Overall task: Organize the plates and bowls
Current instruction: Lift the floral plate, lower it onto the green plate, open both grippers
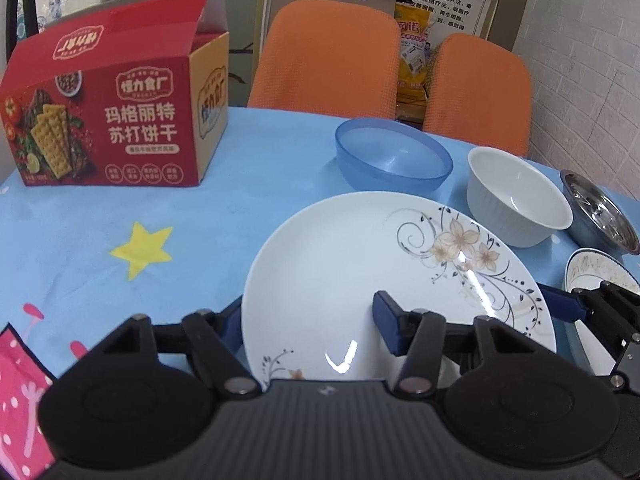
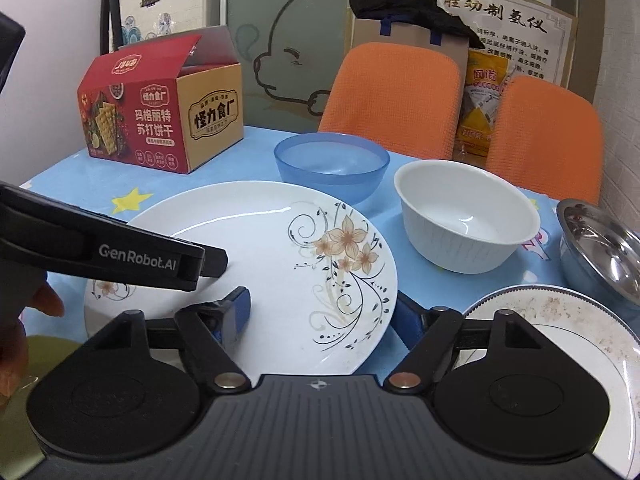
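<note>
White porcelain fills the middle of both views: a large floral plate (image 1: 360, 272) lies on the blue tabletop (image 1: 100, 220), and both tools are working at its near rim. From the left wrist camera, the left hand-held gripper (image 1: 308, 328) is spread wide, with one blue-padded finger down beside the plate's left edge and the other resting over the plate's inner surface, so the rim sits between them without being clamped. From the right wrist camera, the right hand-held gripper (image 2: 324, 316) is also wide apart, one finger over the plate's surface (image 2: 248, 256) and the other just off its right edge, between it and a smaller soiled plate (image 2: 560, 320) that lies at the near right. The left tool's black body crosses the left side of that view above the plate. Behind the floral plate stands a translucent blue bowl (image 2: 332, 164), and to its right a white ribbed bowl (image 2: 468, 216), upright and apart from the plate. Farther right sits a steel bowl (image 2: 600, 240), just behind the soiled plate; whether they touch I cannot tell. At the far left corner of the tabletop stands a red cracker box (image 1: 116, 112) with its flap open. Two orange chairs (image 1: 332, 56) stand behind the tabletop.
</note>
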A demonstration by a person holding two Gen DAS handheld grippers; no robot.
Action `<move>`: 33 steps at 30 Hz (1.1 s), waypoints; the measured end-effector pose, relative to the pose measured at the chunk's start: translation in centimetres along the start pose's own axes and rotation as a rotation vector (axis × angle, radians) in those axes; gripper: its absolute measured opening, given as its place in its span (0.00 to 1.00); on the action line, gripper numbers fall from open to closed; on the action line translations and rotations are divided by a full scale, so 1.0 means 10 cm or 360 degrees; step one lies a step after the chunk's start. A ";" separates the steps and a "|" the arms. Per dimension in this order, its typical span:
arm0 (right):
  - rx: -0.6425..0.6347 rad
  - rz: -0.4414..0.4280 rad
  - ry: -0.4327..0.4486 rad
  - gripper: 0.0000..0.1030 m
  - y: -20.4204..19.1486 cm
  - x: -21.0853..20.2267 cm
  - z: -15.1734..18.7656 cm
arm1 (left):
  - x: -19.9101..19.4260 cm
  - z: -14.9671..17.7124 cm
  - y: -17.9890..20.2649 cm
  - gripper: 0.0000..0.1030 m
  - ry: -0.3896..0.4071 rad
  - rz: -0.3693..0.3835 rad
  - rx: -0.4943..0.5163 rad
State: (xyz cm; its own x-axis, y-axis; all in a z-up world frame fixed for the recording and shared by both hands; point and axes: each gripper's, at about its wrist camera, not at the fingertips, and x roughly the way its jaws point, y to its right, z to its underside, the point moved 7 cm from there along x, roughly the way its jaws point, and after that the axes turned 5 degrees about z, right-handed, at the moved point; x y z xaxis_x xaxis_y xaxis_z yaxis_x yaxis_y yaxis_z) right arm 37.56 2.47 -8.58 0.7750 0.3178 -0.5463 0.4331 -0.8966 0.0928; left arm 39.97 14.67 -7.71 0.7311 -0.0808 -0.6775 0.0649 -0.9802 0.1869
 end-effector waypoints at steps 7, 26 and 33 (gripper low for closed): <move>0.0067 0.0021 0.0083 1.00 0.05 -0.12 -0.08 | -0.08 -0.09 0.03 0.51 0.0024 0.0024 -0.0021; 0.0048 -0.0014 0.0220 1.00 -0.34 -1.13 0.07 | -1.23 0.34 0.11 0.51 0.0158 0.0022 0.0040; 0.0106 -0.0049 0.0136 1.00 -0.59 -1.40 0.47 | -1.48 0.91 0.04 0.51 0.0096 0.0008 0.0036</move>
State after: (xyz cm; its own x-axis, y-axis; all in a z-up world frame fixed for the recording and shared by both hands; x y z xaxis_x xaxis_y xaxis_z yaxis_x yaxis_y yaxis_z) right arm 21.96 1.79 -5.40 0.7994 0.3682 -0.4747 0.4281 -0.9035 0.0202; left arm 23.02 13.84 -4.05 0.7709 -0.0754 -0.6325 0.0461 -0.9838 0.1735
